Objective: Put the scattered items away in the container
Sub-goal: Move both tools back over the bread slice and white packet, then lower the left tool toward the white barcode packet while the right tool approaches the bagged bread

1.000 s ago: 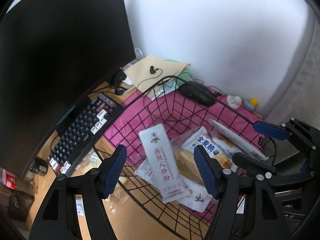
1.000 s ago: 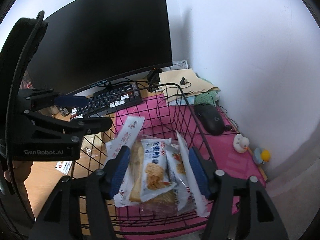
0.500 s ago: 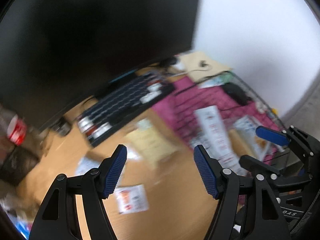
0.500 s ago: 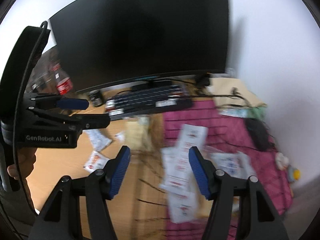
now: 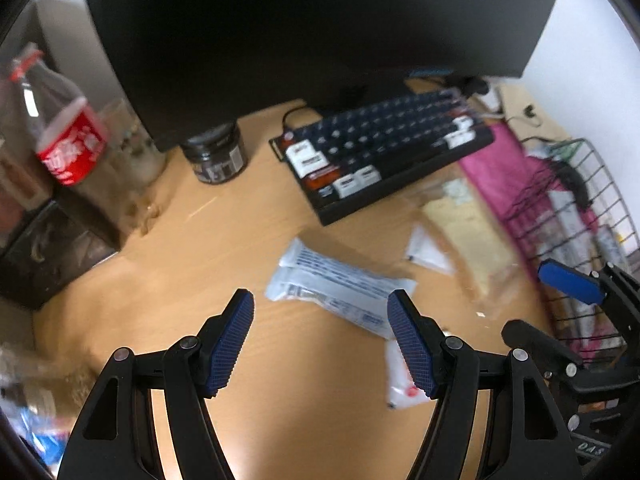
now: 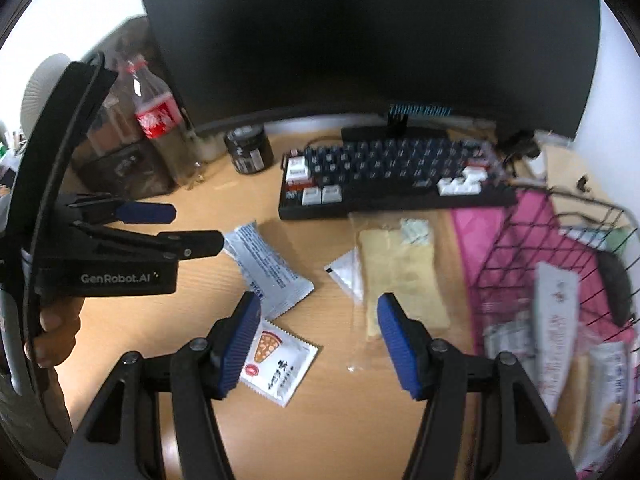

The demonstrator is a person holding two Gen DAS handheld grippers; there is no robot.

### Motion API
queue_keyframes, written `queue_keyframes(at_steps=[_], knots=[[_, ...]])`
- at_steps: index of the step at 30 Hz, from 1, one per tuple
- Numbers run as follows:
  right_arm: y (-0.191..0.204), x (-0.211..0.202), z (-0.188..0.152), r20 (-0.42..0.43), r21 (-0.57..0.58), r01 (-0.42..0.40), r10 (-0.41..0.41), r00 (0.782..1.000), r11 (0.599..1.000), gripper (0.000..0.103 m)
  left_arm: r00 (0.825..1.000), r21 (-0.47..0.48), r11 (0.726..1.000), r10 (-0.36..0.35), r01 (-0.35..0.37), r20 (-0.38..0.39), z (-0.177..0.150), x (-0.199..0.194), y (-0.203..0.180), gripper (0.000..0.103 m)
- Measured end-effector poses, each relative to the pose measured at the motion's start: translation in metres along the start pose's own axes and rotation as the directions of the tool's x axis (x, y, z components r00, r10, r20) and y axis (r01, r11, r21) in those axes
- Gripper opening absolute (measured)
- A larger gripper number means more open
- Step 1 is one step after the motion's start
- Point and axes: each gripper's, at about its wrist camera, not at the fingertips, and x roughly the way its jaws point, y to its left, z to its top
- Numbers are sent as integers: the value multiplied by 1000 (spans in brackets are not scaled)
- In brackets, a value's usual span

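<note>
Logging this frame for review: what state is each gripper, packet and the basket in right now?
Left gripper: open, holding nothing.
Right gripper: open, holding nothing.
Wire basket: upright on the pink mat, several packets inside.
Silver packet: flat on the desk, outside the basket.
Bread packet: flat on the desk, outside.
Pizza sachet: flat on the desk, outside.

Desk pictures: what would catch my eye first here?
Probably the big black monitor filling the back, with a keyboard below it. Then the snack packets scattered on the wooden desk, and at right a wire basket already holding several, on a pink mat.
</note>
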Motion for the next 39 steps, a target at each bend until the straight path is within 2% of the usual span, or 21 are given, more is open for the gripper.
queue_keyframes(at_steps=[5,13,18,19,26,33,37,38,39], knots=[[-14,41,2,-58,60,17,-13,998,998,67,998,13,1000,-10,11,-64,13,41,3,69],[-34,76,12,-95,104,25,-15,995,994,67,993,17,1000,-15,17,-118,30,81,6,70],[-32,84,14,-121,94,-9,21,992,996,69,985,34,999,-11,17,-169,23,100,2,69],[-31,83,13,-125,93,-19,31,992,995,69,988,47,999,16,-9,-156,21,101,1,70],[-16,77,0,-154,79,-59,70,986,995,69,988,29,999,18,-13,-153,-1,90,9,70],[26,71,-20,-186,16,-116,117,975,993,69,987,-28,999,37,-42,-159,-42,68,34,69],[48,63,-40,-214,5,-182,179,960,983,68,986,-56,997,46,-55,-160,-67,54,45,69],[56,62,-47,-232,-1,-205,199,952,979,68,986,-60,997,47,-58,-161,-72,51,47,69],[60,65,-54,-274,13,-234,228,934,972,69,986,-65,996,49,-60,-162,-78,48,48,69]])
